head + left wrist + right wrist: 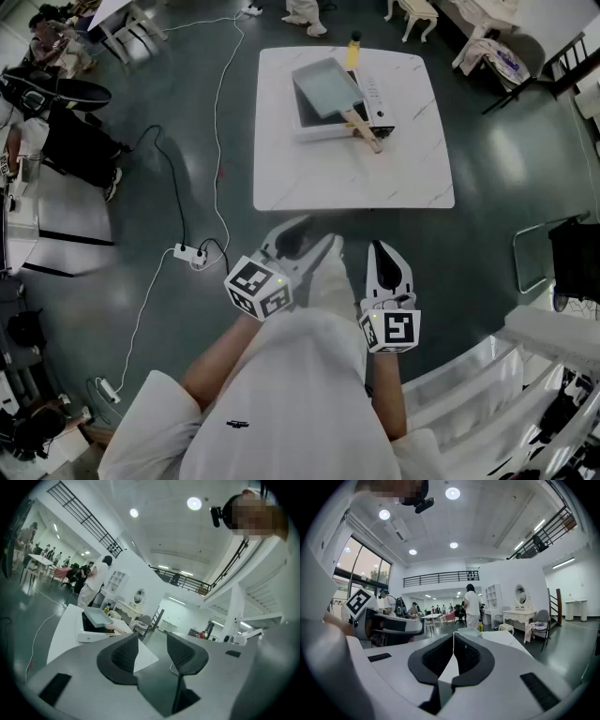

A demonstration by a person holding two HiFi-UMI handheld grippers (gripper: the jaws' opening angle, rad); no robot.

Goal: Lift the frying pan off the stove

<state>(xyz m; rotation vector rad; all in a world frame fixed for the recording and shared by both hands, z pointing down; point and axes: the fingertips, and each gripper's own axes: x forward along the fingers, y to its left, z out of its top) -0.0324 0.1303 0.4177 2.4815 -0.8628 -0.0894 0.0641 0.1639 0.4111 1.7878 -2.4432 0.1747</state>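
Note:
A rectangular grey-blue frying pan (324, 87) with a wooden handle (364, 131) rests on a white stove (314, 129) at the far side of the white table (412, 169). Both grippers hang in front of my body, short of the table's near edge. My left gripper (305, 236) is open with nothing between its fingers. My right gripper (380, 247) is shut and empty. In the left gripper view the pan (97, 617) and stove (91, 633) lie far ahead to the left of the open gripper (152, 640). The right gripper (453, 637) points at the table, with the pan (469, 630) just above its tips.
A yellow bottle (353, 49) stands behind the stove. A power strip (188, 253) and its cable (221, 112) lie on the floor left of the table. A metal chair frame (532, 253) stands at the right. People and chairs are at the far end of the room.

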